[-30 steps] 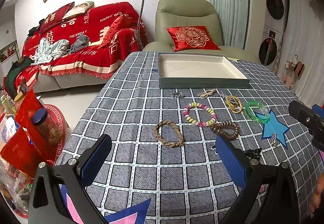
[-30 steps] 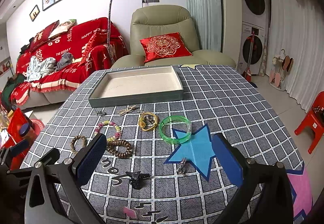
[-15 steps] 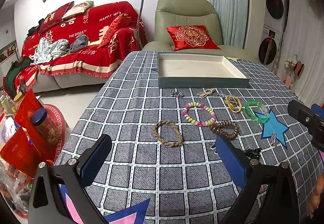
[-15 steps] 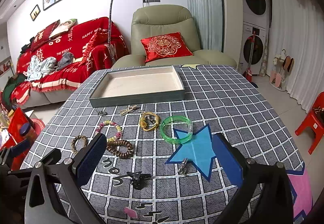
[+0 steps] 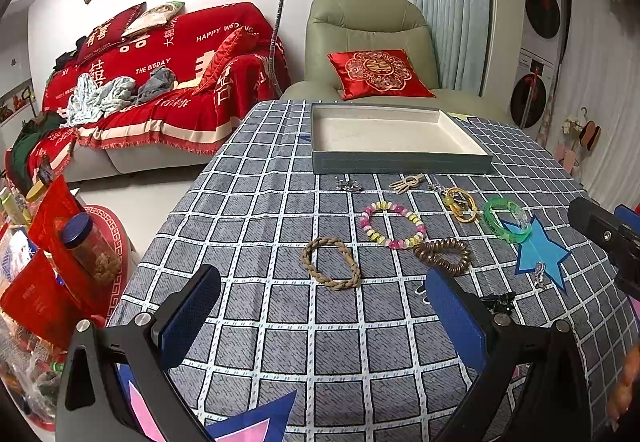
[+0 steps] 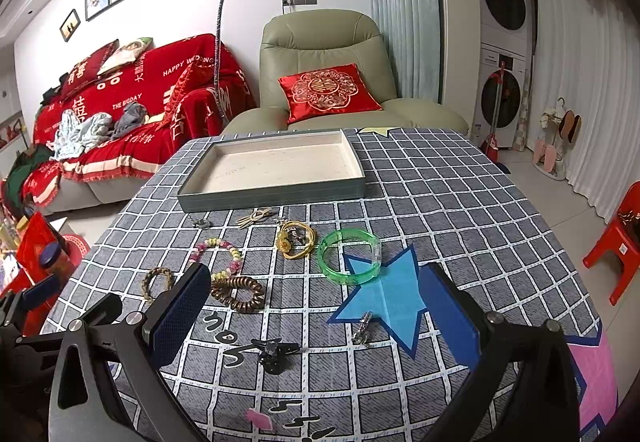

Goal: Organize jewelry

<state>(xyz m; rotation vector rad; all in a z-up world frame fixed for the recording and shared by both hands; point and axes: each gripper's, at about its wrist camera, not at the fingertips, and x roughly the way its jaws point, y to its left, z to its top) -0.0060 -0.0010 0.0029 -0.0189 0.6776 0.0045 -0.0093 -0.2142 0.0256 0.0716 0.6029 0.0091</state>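
Note:
An empty grey tray [image 5: 400, 164] [image 6: 272, 198] sits at the table's far side. In front of it lie a braided rope bracelet [image 5: 331, 268] [image 6: 156, 282], a pink-yellow bead bracelet [image 5: 392, 224] [image 6: 222, 256], a brown coil band [image 5: 442, 256] [image 6: 238, 294], a gold bracelet [image 5: 462, 202] [image 6: 294, 240], a green bangle [image 5: 506, 220] [image 6: 350, 256], a beige hairpin [image 5: 406, 182] [image 6: 254, 218], a small silver piece [image 5: 348, 184] [image 6: 200, 222], a silver charm [image 6: 362, 328] and a black clip [image 6: 276, 352]. My left gripper [image 5: 320, 316] and right gripper [image 6: 316, 316] are open and empty, above the near table edge.
The table has a grey checked cloth [image 5: 280, 202] with a blue paper star [image 6: 384, 298]. Beyond it stand a green armchair [image 6: 320, 54] and a red-covered sofa [image 5: 160, 82]. A jar [image 5: 90, 248] and red packets sit low at the left. A red stool [image 6: 618, 238] stands at the right.
Both grippers stay open and nearly still. The view shifts very slightly. No jewelry has moved.

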